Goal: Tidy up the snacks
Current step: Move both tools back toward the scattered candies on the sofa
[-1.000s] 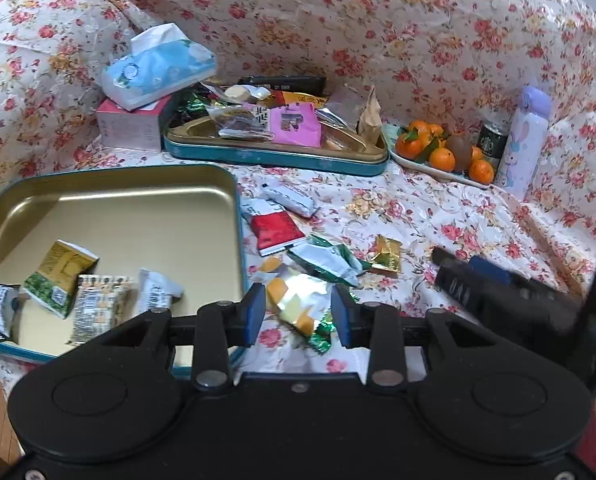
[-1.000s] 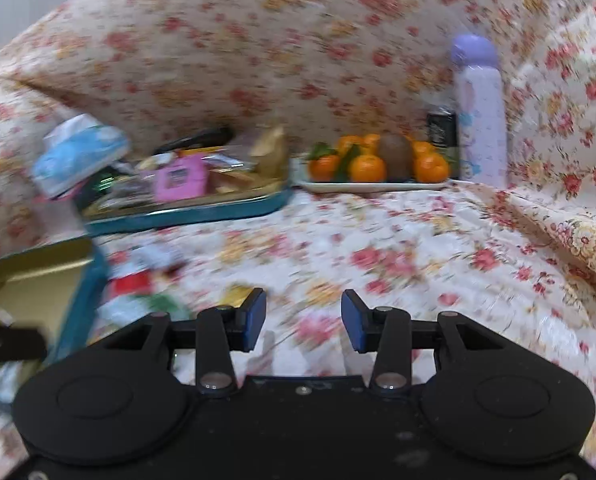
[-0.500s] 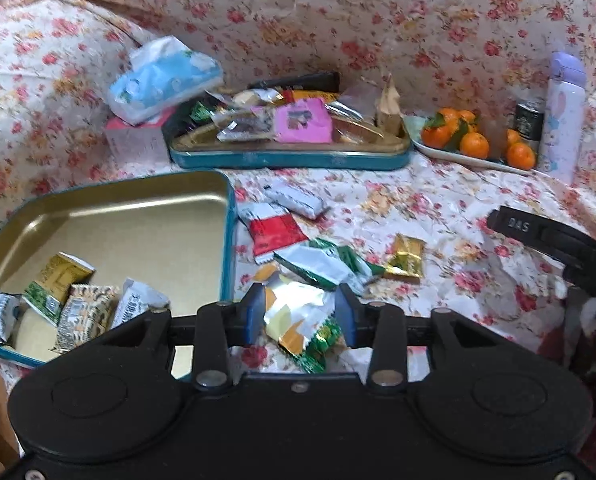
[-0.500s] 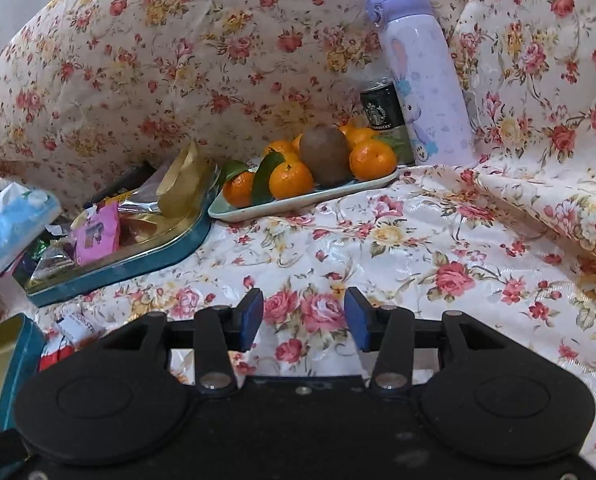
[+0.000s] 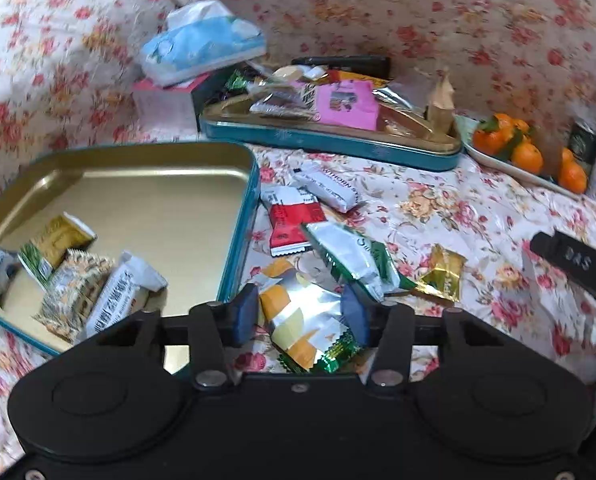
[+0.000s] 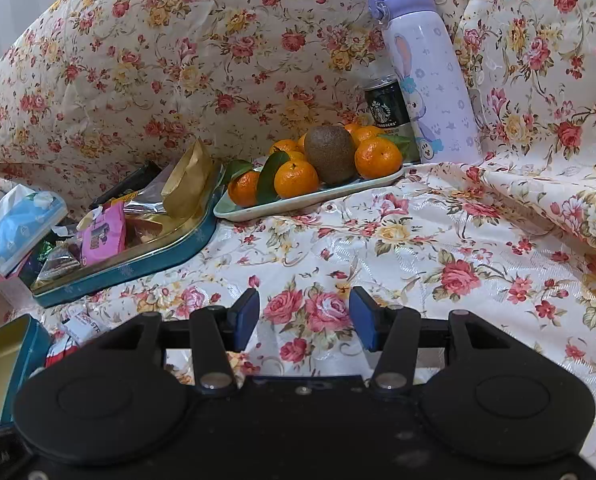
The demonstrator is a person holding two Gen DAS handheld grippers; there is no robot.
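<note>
My left gripper [image 5: 302, 314] hangs low over a silver and yellow snack packet [image 5: 302, 320] on the flowered cloth; its jaws are opening, the packet lies between them and the pads do not press on it. Beside it lie a green and silver packet [image 5: 352, 254], a red and white packet [image 5: 291, 220], a white bar [image 5: 326, 186] and a gold wrapper [image 5: 442, 272]. To the left stands a teal tin [image 5: 241, 224] with a gold inside, holding several packets [image 5: 73, 280]. My right gripper [image 6: 304, 316] is over bare cloth, jaws opening, nothing between them.
A second teal tin [image 5: 338, 146] piled with snacks sits at the back, with a blue tissue pack [image 5: 201, 50] on a pink box [image 5: 163, 104]. A plate of tangerines and a kiwi [image 6: 332, 154], a can [image 6: 386, 106] and a purple-capped bottle [image 6: 428, 72] stand at the back right.
My left gripper has come down and forward over the silver and yellow packet and its jaws have spread. The right gripper has swung right towards the fruit plate, then held still, its jaws widening slightly.
</note>
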